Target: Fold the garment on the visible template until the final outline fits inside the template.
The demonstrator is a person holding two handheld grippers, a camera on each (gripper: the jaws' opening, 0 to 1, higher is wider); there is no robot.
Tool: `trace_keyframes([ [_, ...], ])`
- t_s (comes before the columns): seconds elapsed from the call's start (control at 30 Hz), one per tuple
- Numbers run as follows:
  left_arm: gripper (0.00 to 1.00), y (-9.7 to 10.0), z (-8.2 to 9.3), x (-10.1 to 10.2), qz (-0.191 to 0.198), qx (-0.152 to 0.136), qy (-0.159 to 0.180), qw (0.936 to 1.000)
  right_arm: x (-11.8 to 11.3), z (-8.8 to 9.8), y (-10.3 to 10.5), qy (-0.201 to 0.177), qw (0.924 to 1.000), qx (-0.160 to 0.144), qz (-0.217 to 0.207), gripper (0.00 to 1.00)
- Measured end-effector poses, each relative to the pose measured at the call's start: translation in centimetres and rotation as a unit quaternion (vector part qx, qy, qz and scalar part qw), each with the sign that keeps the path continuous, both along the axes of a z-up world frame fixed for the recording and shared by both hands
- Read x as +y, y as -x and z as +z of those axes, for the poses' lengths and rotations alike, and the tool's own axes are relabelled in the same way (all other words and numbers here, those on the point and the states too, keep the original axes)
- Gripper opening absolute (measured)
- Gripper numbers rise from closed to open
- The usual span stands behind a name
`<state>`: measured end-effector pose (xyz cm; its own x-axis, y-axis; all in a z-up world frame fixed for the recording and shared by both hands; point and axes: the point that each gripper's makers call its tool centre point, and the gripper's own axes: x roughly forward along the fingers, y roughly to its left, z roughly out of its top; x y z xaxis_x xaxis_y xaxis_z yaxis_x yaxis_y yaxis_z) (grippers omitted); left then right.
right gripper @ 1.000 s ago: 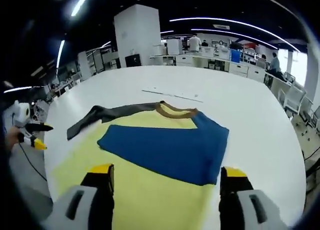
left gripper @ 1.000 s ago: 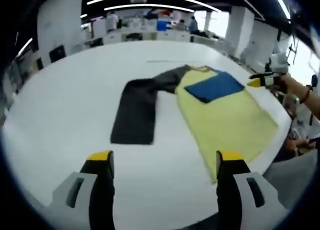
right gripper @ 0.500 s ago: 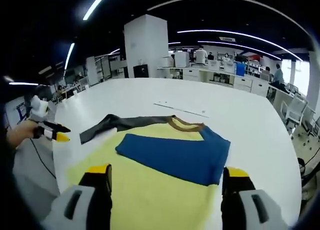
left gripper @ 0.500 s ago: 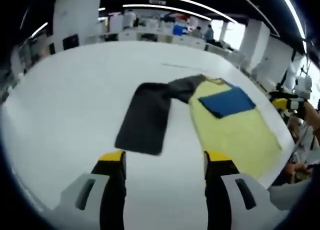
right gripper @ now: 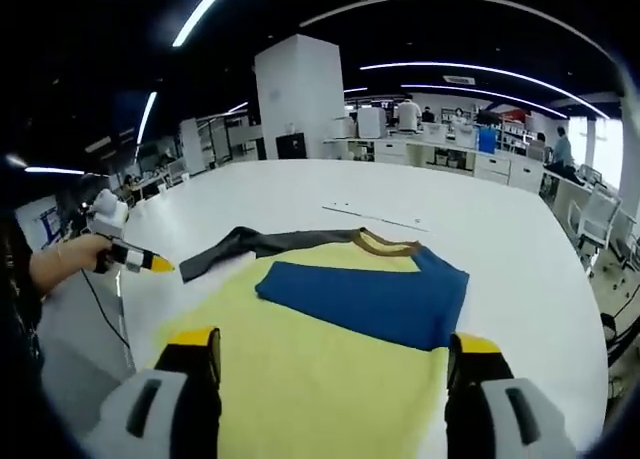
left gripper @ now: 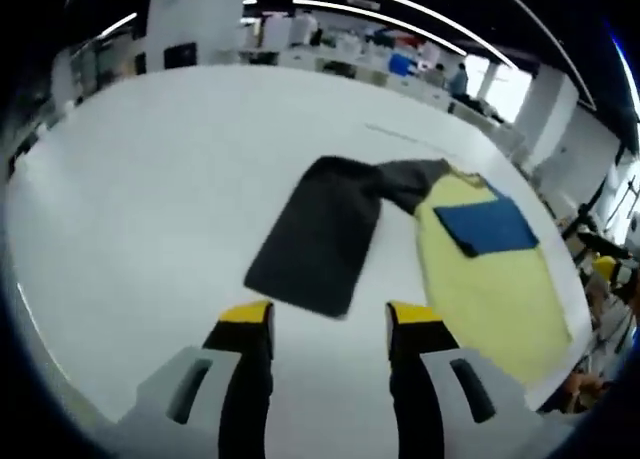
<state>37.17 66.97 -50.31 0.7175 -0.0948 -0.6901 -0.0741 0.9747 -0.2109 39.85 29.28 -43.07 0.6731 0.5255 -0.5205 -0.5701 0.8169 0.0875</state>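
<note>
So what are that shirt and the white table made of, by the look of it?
Shirt: soft matte knit fabric, probably cotton jersey; it lies limp and its blue sleeve folds flat. Table: smooth, hard white surface with a faint sheen, perhaps laminate.

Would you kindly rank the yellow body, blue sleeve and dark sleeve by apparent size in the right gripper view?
1. yellow body, nearest the camera, which exaggerates it
2. blue sleeve
3. dark sleeve, seen edge-on
</note>
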Motion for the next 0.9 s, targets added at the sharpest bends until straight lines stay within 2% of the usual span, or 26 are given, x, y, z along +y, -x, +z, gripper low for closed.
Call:
trace_keyframes([
  [0.3, 0.34, -0.7, -1.6, 0.6, 0.043, 0.021, 0.001, 0.9988, 0.0, -0.5, 1.8, 0.019, 0.9998, -0.004, 0.001, 0.99],
  [0.43, 0.30, -0.9, -2.4, 0.3, 0.048, 0.037, -0.005, 0.9982, -0.7, -0.3, 1.8, 0.016, 0.9997, -0.005, -0.017, 0.98],
  [0.53, 0.28, -1.3, -2.7, 0.0, 0.052, 0.038, -0.005, 0.9979, -1.7, -0.5, 1.6, 0.013, 0.9996, -0.002, -0.027, 0.97],
  [0.67, 0.25, -1.2, -3.4, -0.1, 0.069, 0.059, -0.004, 0.9959, -2.2, -0.6, 1.4, 0.018, 0.9993, -0.008, -0.033, 0.96],
  [0.7, 0.23, -1.7, -3.1, 0.7, 0.082, 0.043, -0.026, 0.9953, -2.4, -0.6, 1.3, 0.016, 0.9992, -0.008, -0.035, 0.96],
  [0.73, 0.23, -1.4, -3.3, 0.3, 0.079, 0.057, -0.019, 0.9951, -2.6, -0.8, 1.2, 0.014, 0.9991, -0.009, -0.040, 0.95],
  [0.77, 0.22, -1.7, -3.3, 0.5, 0.085, 0.051, -0.026, 0.9948, -2.8, -1.0, 1.1, 0.014, 0.9989, -0.008, -0.043, 0.95],
  [0.9, 0.19, -1.5, -3.3, 0.5, 0.096, 0.064, -0.034, 0.9928, -3.3, -1.7, 1.3, 0.022, 0.9985, 0.002, -0.050, 0.94],
])
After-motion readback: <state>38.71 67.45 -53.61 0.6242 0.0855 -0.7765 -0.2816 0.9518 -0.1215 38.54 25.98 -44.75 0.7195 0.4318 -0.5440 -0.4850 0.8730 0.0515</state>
